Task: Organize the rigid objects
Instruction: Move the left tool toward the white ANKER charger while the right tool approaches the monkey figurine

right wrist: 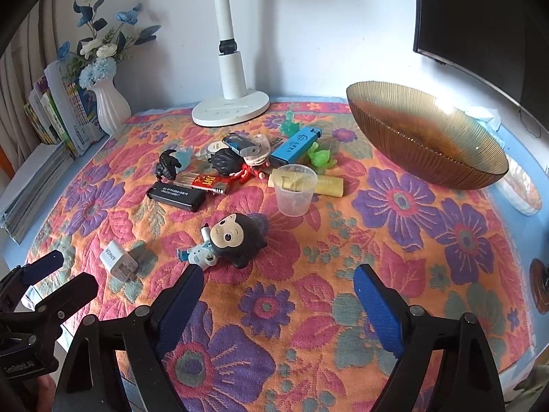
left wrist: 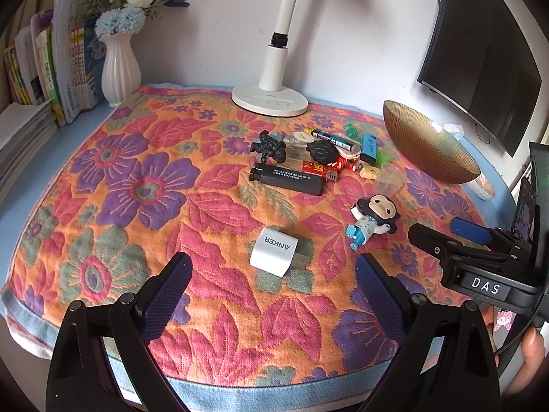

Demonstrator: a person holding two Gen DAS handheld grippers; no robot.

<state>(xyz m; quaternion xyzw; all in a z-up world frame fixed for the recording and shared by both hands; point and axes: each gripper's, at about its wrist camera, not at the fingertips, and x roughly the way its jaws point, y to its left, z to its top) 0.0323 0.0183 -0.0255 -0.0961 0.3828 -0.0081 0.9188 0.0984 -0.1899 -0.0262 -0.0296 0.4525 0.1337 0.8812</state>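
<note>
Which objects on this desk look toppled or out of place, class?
The cartoon figurine lies toppled on its side on the floral cloth. The white charger sits apart from the heaped pile of lighters and trinkets. The amber bowl appears empty.

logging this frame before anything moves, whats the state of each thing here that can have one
left gripper: open, empty
right gripper: open, empty
white charger: lying on the cloth, prongs folded out
monkey figurine: lying on its side
clear plastic cup: upright, looks empty
amber glass bowl: upright, looks empty
black lighter: lying flat
blue lighter: lying flat
desk lamp: standing
</note>
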